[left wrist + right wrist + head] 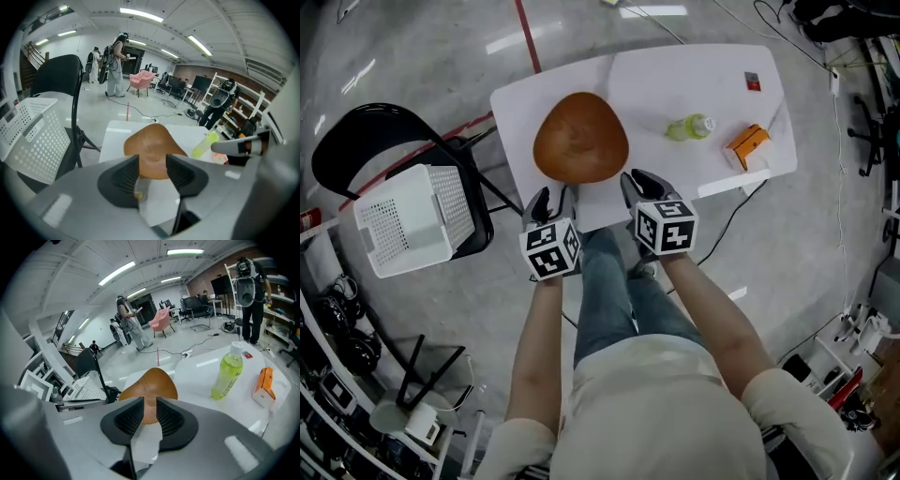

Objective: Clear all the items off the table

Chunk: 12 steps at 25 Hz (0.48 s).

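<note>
Brown rounded wooden dish [580, 138] lay at the white bench's [675, 84] near edge. It looked rigid, light and slick, best taken by its rim. Left gripper [553, 200] gaped empty just before it; right gripper [640, 178] stood narrowly parted, empty.

**White table, brown bowl, one splash of lime**

The table [675, 84] is plain white. On it are a warm orange-brown bowl [580, 138], a bottle [690, 127] of lime-green liquid with a white cap, an orange-and-white carton [747, 143] and a small red tag [753, 82]. The basket [403, 220] is white, dotted all over with rows of little holes, and the chair [356, 141] under it is black. The floor [412, 37] is glossy grey, crossed by a red line [528, 33]. The left gripper [551, 202] and right gripper [647, 186] are grey with black ribbed pads [123, 176]. Each carries a cube [551, 251] of black-and-white square markers. The person wears blue jeans [619, 291] and a cream top [656, 403]. Far across the room stands a pink armchair [142, 78].
</note>
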Motion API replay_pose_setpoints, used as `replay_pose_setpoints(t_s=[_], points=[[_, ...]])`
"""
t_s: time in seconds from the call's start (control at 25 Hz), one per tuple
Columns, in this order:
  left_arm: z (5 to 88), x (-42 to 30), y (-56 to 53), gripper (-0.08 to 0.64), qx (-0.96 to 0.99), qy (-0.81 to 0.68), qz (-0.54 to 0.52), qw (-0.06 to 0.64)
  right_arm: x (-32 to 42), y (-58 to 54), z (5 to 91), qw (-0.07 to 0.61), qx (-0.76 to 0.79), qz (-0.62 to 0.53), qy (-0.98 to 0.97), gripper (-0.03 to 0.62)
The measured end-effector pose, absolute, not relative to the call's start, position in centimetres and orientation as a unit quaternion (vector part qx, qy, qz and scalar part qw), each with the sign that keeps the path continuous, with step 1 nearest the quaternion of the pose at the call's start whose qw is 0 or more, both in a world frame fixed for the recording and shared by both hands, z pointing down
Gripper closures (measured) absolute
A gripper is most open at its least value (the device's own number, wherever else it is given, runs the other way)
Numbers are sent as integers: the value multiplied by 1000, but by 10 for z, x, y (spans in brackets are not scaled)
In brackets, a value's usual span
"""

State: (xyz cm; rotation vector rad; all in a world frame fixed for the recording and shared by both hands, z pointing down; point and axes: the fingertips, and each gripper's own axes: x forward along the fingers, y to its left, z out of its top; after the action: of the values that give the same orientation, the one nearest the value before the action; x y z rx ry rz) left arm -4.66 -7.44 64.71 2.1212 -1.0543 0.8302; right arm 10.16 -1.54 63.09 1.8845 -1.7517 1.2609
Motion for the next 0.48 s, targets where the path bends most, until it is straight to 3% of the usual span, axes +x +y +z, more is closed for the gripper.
replay_pose_setpoints(t_s=[0.24, 0.48], points=[[691, -50, -99, 282, 782, -414, 324, 335, 113, -25, 676, 142, 659, 469, -571, 500], [722, -54, -122, 232, 766, -426, 326, 353, 117, -28, 712, 153, 662, 493, -543, 488]])
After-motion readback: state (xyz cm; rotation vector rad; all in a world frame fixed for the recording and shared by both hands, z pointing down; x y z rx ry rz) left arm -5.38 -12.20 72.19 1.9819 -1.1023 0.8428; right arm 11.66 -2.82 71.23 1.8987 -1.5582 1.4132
